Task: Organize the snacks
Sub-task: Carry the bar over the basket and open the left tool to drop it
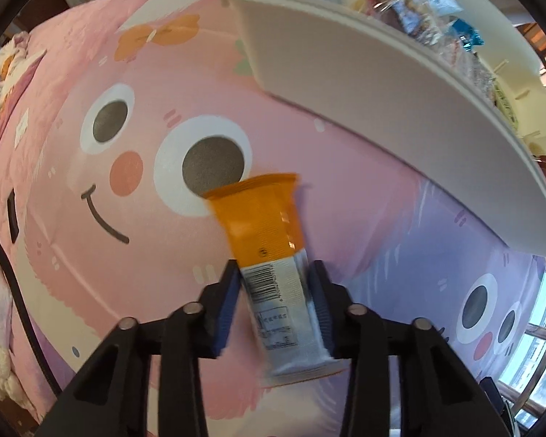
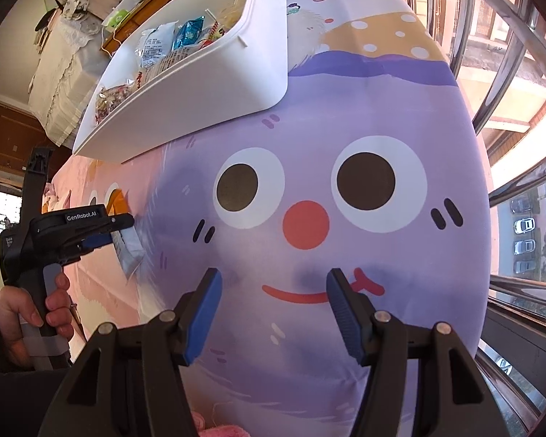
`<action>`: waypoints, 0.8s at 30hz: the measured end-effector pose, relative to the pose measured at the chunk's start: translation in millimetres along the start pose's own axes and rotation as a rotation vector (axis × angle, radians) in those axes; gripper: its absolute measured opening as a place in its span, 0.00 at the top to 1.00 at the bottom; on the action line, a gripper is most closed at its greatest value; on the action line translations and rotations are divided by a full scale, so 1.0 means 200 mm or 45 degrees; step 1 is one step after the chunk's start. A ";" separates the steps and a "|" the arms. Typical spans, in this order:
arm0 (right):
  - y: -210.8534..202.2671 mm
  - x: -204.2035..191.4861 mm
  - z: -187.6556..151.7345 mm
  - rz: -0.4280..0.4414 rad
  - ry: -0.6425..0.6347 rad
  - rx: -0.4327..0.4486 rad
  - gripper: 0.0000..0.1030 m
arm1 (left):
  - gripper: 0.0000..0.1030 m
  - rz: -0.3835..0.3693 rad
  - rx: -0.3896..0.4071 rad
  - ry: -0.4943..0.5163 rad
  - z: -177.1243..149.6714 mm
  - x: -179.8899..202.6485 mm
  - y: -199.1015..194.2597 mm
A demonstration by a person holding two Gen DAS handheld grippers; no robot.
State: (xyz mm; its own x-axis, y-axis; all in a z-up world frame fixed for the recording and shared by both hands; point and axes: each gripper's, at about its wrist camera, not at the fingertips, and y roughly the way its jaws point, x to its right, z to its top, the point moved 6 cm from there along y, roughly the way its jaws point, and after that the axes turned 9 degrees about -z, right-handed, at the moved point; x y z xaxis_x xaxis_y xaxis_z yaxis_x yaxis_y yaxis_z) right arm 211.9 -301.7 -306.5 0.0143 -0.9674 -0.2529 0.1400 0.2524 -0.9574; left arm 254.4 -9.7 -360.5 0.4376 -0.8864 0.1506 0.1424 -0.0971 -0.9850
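Right up close, the left gripper (image 1: 276, 284) has its blue pads (image 1: 226, 313) pressed on both sides of a snack bar (image 1: 269, 251), so it's clamped on it. That bar has an orange top end and a silvery lower part with a barcode, and it's a bit tilted and blurry. It sits low over the bed (image 1: 127, 273), which has a cartoon sheet with a pink smiley face and a purple one next to it.

Over on the other side, the right gripper (image 2: 275, 291) hangs over the purple face with its jaws roughly half open, nothing between them. From that view you can also see a hand (image 2: 29, 313) wrapped around the left gripper's handle, with the bar's silver end poking down under it.

Farther back on the bed there's a white bin (image 2: 214, 83), well apart from the bar, already loaded with mixed snack packets (image 2: 163, 47), some clear and one blue. Can't read any labels from here.
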 end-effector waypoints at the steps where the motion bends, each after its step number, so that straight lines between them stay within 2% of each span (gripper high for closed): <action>1: 0.00 0.00 0.00 -0.001 -0.003 0.004 0.41 | 0.70 -0.004 0.007 0.012 0.00 0.01 -0.01; 9: -0.01 -0.05 0.00 -0.004 -0.049 0.020 0.41 | 0.71 -0.013 0.006 0.054 0.00 -0.01 -0.06; 12: -0.01 -0.06 -0.01 -0.008 -0.061 0.015 0.42 | 0.71 -0.057 -0.005 0.038 -0.01 -0.02 -0.12; 13: -0.01 -0.06 -0.02 -0.007 -0.060 0.013 0.41 | 0.71 -0.100 -0.005 0.028 -0.01 -0.02 -0.15; 16: -0.01 -0.08 -0.02 -0.006 -0.065 0.011 0.41 | 0.71 -0.127 0.012 0.043 0.03 -0.02 -0.26; 24: 0.00 -0.12 -0.02 0.007 -0.065 0.014 0.42 | 0.70 -0.189 0.048 0.193 0.13 0.14 -0.55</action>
State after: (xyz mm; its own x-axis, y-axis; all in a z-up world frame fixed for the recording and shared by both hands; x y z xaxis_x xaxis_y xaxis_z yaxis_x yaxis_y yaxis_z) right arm 207.7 -277.9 -300.3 0.0653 -0.9658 -0.2508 0.1506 0.2580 -0.9543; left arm 274.2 -10.9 -245.1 0.2715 -0.9219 0.2764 0.2297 -0.2169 -0.9488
